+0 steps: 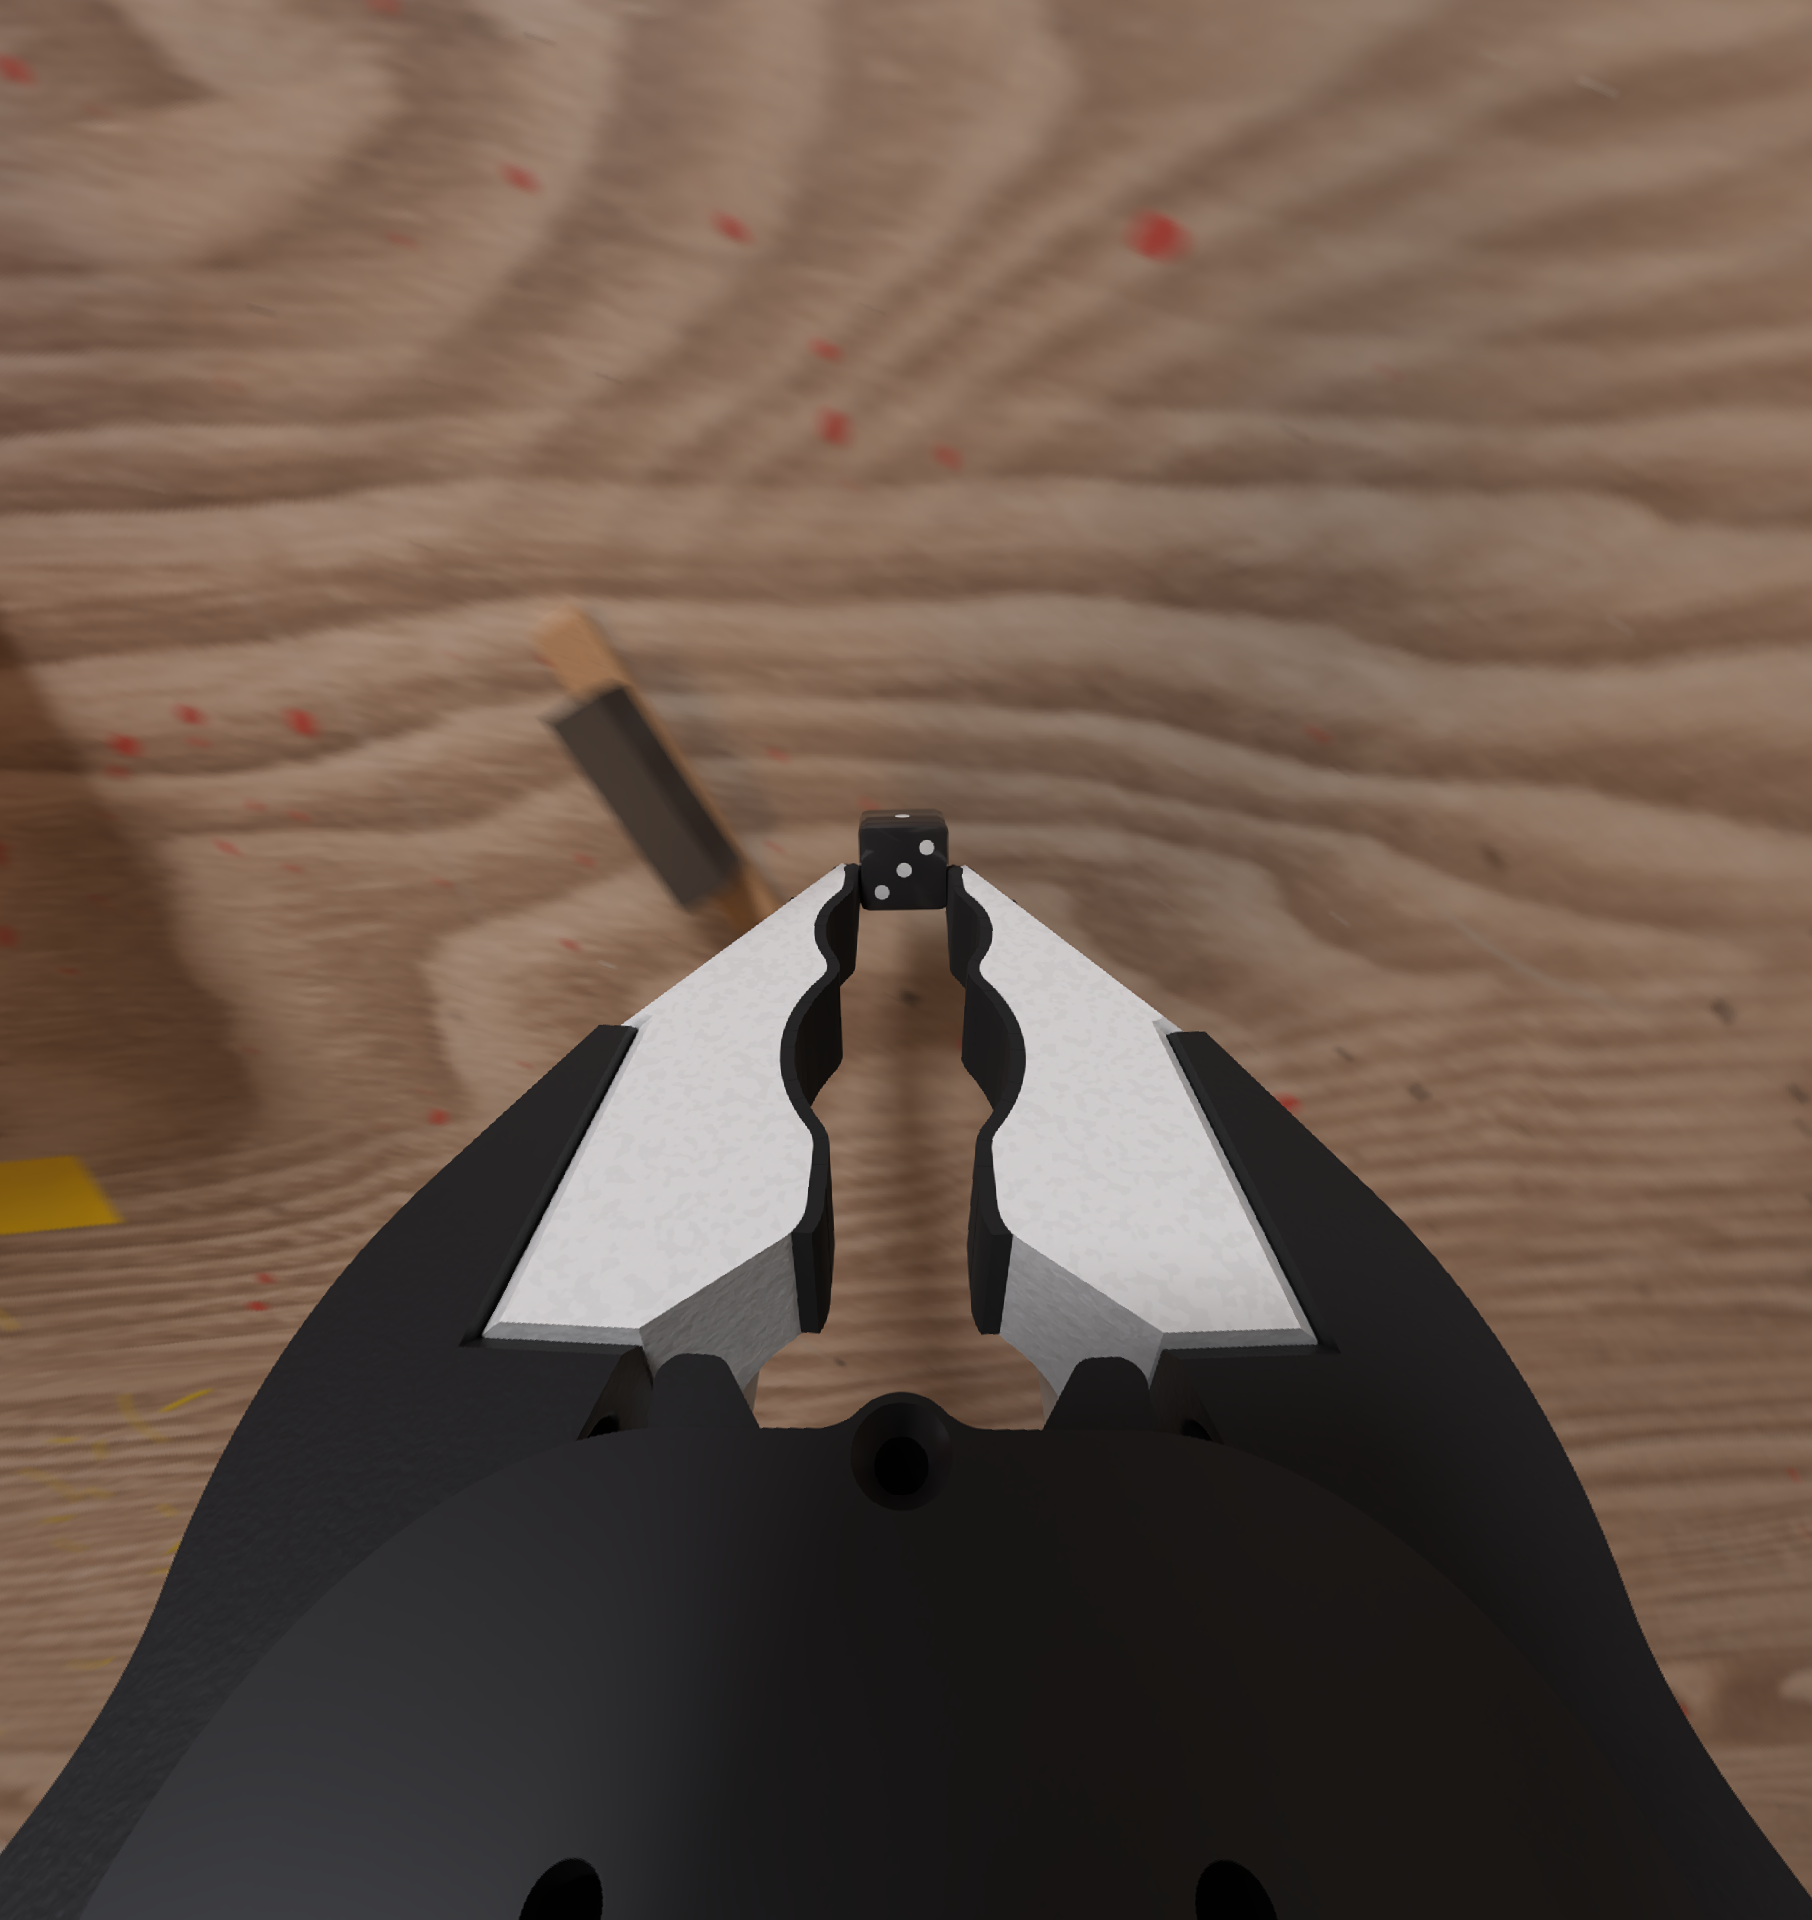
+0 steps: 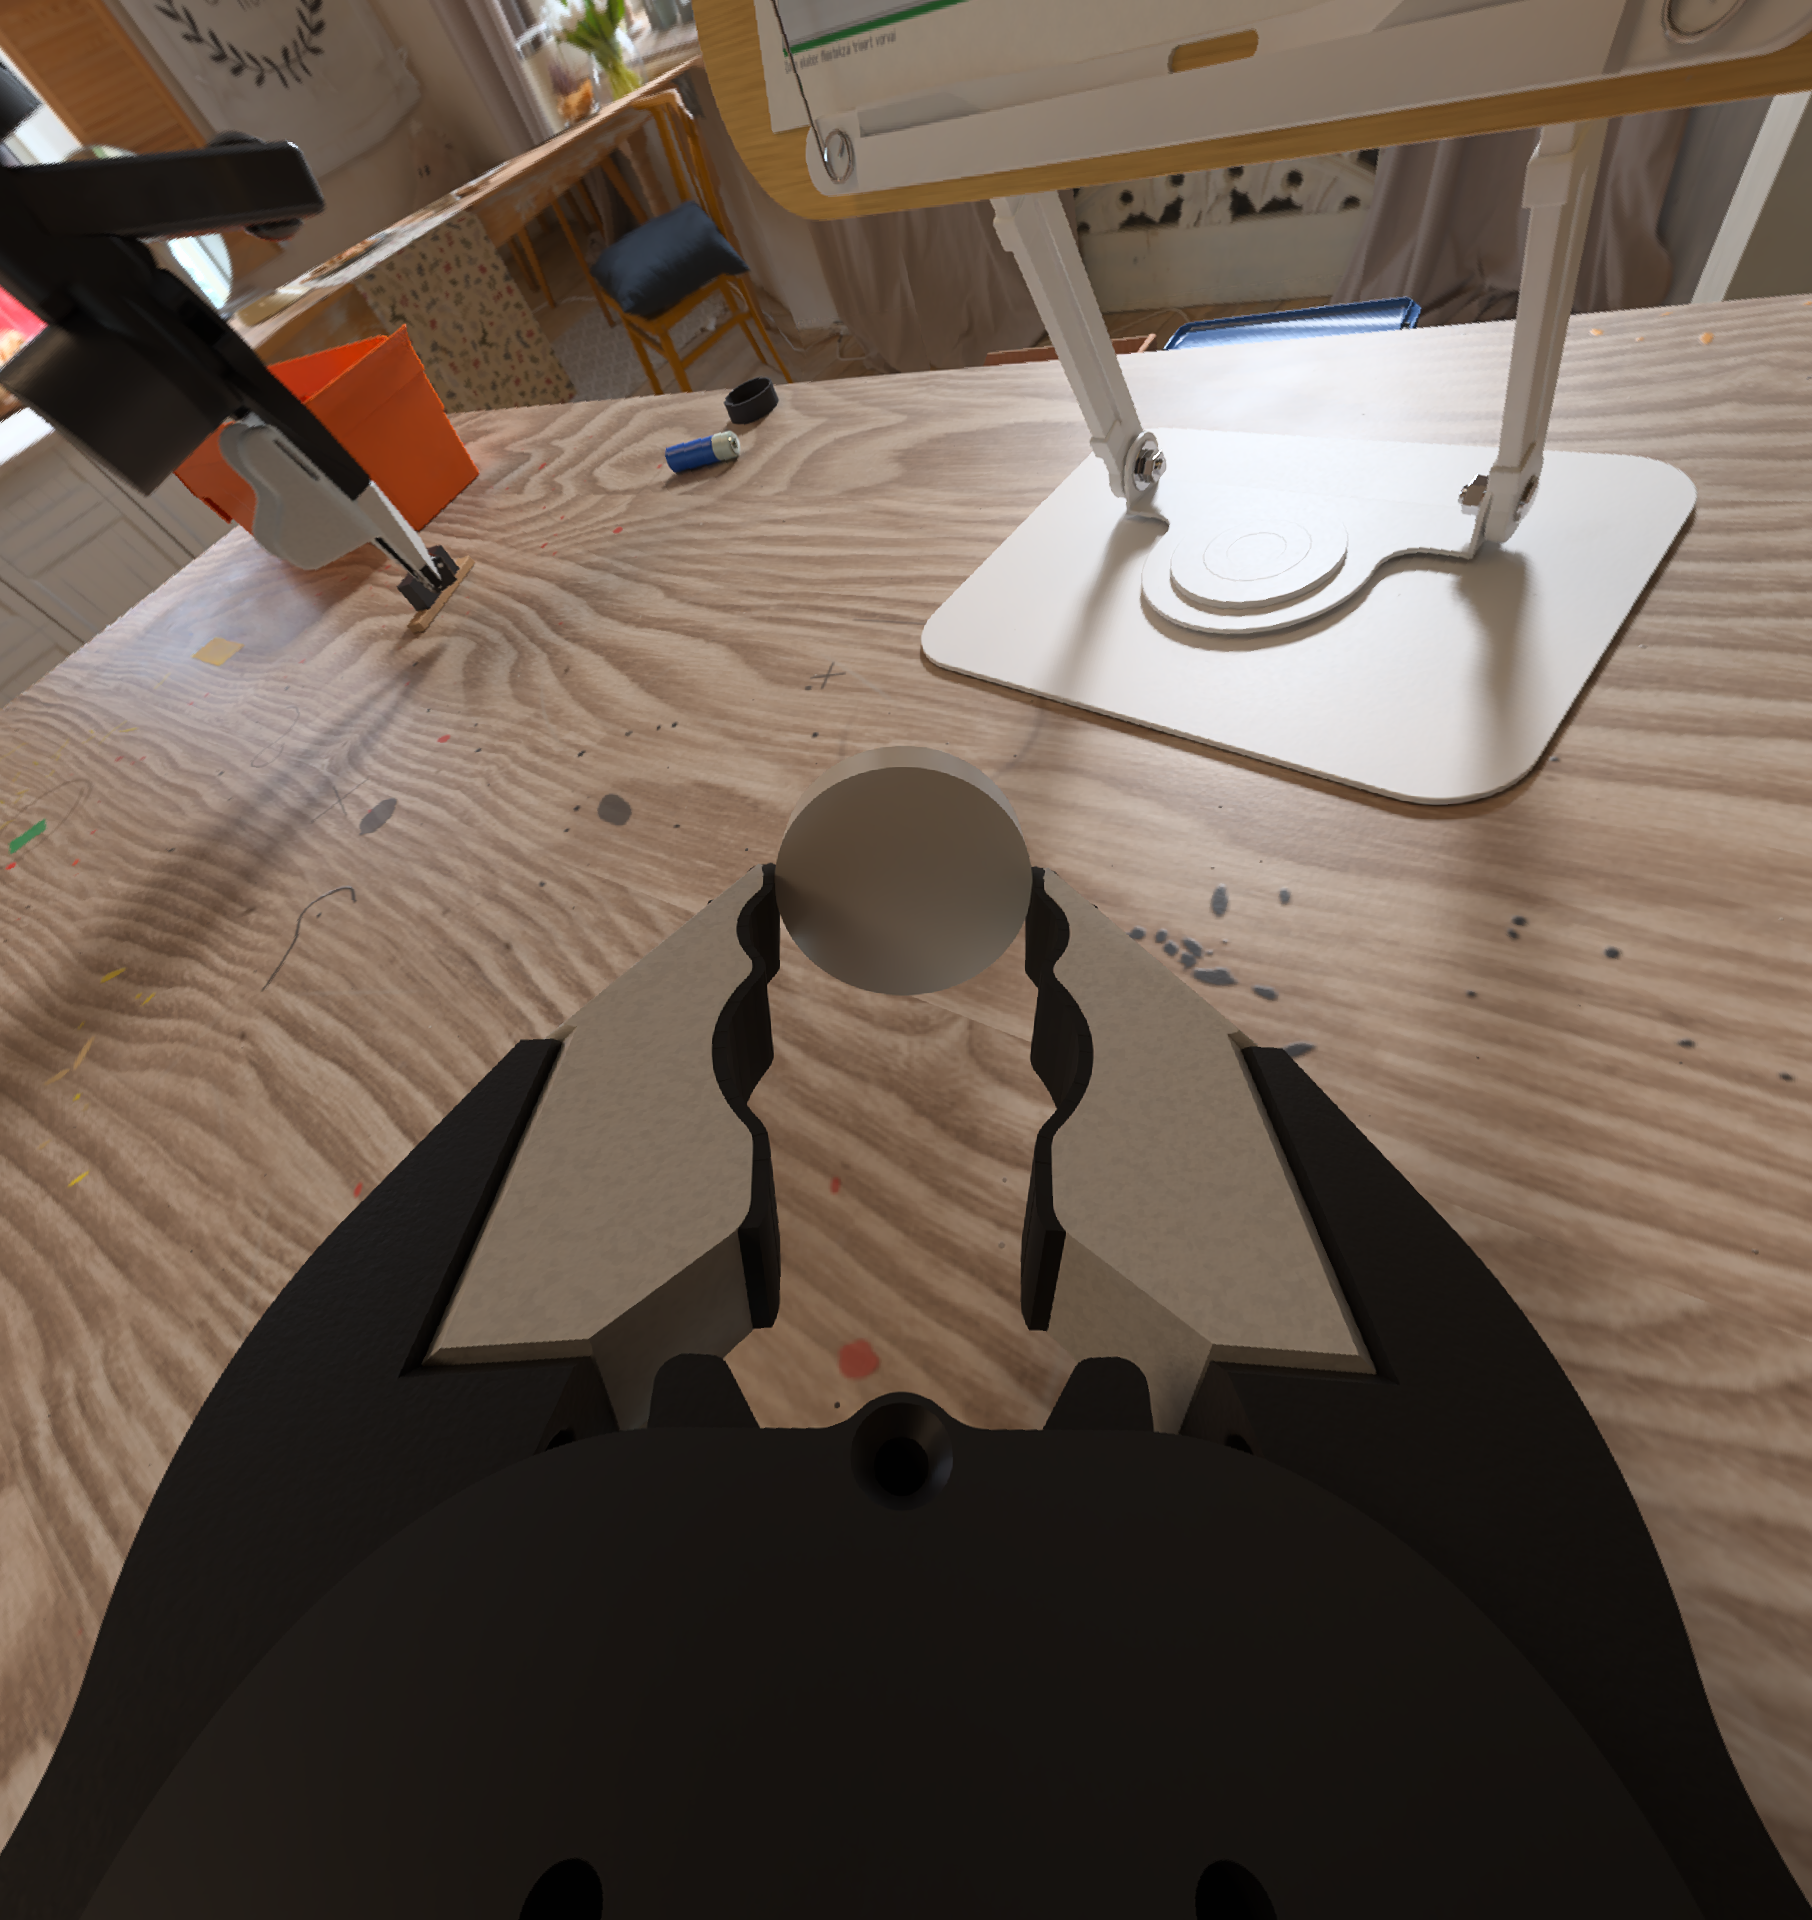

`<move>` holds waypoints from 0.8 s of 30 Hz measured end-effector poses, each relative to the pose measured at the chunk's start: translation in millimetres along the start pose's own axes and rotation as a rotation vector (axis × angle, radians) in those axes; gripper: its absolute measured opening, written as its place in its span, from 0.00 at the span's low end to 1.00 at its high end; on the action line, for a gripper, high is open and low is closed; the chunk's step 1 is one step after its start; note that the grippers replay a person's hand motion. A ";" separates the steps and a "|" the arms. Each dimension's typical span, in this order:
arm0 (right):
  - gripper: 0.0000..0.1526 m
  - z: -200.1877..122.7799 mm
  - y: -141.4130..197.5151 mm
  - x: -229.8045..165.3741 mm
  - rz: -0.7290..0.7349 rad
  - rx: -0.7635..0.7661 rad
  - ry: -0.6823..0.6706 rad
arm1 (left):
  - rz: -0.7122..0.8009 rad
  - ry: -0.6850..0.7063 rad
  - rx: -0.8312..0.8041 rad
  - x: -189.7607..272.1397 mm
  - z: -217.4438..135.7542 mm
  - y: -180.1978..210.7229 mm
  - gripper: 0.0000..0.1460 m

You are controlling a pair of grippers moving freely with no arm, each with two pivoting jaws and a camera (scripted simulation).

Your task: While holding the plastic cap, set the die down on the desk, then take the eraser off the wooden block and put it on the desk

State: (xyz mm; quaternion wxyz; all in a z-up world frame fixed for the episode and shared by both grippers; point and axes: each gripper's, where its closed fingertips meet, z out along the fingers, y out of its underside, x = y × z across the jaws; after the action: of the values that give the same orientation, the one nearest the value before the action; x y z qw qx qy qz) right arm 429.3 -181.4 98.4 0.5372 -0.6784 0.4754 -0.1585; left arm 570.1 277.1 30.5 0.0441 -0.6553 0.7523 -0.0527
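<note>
Eraser (image 1: 640,795) on block (image 1: 582,646) (left view)

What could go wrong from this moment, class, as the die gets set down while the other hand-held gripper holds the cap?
1. The die is pinched only at the very fingertips of the left hand-held gripper, so it may slip or roll on release.
2. It hangs near the eraser on the wooden block; a low pass might knock them.
3. The plastic cap sits at the tips of the right hand-held gripper, so a jolt could drop it.
</note>
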 end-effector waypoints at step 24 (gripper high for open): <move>0.31 2.3 3.7 -1.0 -0.039 -0.025 0.024 | 0.567 0.104 0.099 211.5 -15.5 165.2 0.38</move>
State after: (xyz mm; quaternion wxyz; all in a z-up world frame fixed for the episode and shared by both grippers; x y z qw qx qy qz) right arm 428.7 -179.1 94.5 0.5198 -0.6924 0.4703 -0.1711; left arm 376.9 90.4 23.8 0.0506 -0.4123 0.9032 -0.1084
